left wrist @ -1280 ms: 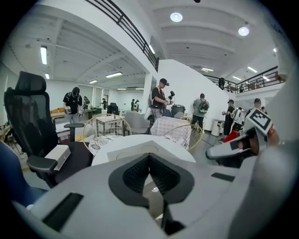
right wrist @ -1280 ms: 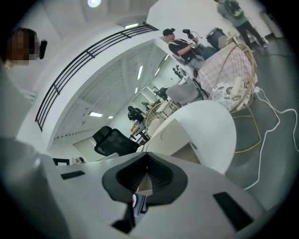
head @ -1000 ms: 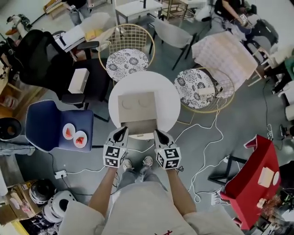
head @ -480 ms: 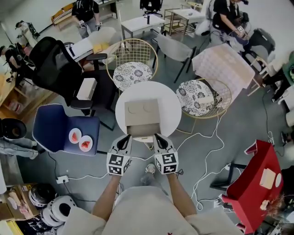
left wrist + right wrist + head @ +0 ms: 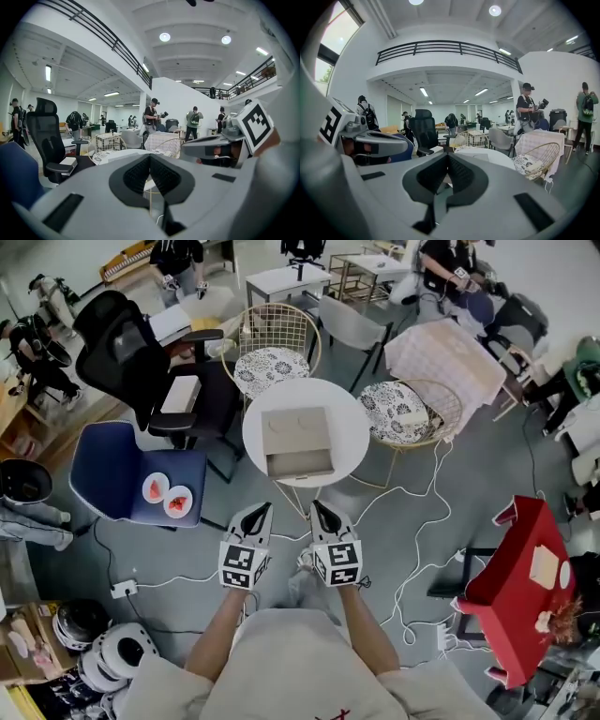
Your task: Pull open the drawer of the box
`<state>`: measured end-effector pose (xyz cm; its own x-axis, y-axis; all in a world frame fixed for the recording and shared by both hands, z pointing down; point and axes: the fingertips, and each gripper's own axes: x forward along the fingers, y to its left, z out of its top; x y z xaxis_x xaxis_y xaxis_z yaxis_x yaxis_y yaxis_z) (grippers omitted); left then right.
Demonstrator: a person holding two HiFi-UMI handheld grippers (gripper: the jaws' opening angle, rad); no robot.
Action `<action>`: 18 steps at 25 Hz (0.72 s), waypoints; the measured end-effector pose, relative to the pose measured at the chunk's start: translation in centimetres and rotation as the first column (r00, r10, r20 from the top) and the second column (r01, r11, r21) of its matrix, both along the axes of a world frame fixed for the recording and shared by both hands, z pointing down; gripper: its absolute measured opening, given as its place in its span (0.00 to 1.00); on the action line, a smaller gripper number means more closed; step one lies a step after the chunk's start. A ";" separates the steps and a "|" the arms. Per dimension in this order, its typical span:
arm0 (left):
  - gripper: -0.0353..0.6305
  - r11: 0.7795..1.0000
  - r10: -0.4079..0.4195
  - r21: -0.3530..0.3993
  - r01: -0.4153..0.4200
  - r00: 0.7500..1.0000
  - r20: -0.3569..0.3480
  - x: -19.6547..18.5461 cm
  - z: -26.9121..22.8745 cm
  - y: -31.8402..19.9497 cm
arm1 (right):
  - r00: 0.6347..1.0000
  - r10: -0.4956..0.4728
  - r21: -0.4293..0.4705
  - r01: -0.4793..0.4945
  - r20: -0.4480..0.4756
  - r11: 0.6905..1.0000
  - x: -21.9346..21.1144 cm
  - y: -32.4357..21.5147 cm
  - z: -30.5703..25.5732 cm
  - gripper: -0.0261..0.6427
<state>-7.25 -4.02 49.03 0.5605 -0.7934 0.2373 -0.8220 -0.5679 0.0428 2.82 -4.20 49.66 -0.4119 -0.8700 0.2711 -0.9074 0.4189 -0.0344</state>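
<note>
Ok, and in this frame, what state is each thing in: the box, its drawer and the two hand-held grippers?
Drawer: pulled out of the box, on the side facing the person.
Box: sitting flat on the round white table, nothing touching it.
Left hand-held gripper: jaws together, empty, short of the table.
Right hand-held gripper: jaws together, empty, short of the table.

Two plates (image 5: 155,489) lie on a blue chair (image 5: 111,472), just beside a black office chair (image 5: 124,341).

Right gripper (image 5: 448,158) closed, empty; box (image 5: 475,156) seemingly on table (image 5: 502,160).
</note>
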 end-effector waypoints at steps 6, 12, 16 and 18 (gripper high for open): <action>0.07 1.000 0.022 0.022 -0.022 1.000 -0.010 -0.8 -0.3 7.2 | 1.000 -0.001 0.015 0.002 -0.018 1.000 -1.9 7.8 -0.5 0.06; 0.07 1.000 0.025 0.014 -0.025 1.000 -0.009 -0.4 -0.2 12.0 | 1.000 -0.015 0.011 0.015 -0.020 1.000 -2.4 13.0 -0.6 0.06; 0.07 1.000 0.015 0.024 -0.014 1.000 -0.007 -0.1 -1.0 13.4 | 1.000 -0.015 0.025 0.016 -0.014 1.000 -2.0 14.4 -1.5 0.06; 0.07 1.000 0.007 0.029 -0.007 1.000 -0.006 0.3 -1.5 13.9 | 1.000 -0.015 0.036 0.015 -0.005 0.999 -1.6 14.8 -2.0 0.06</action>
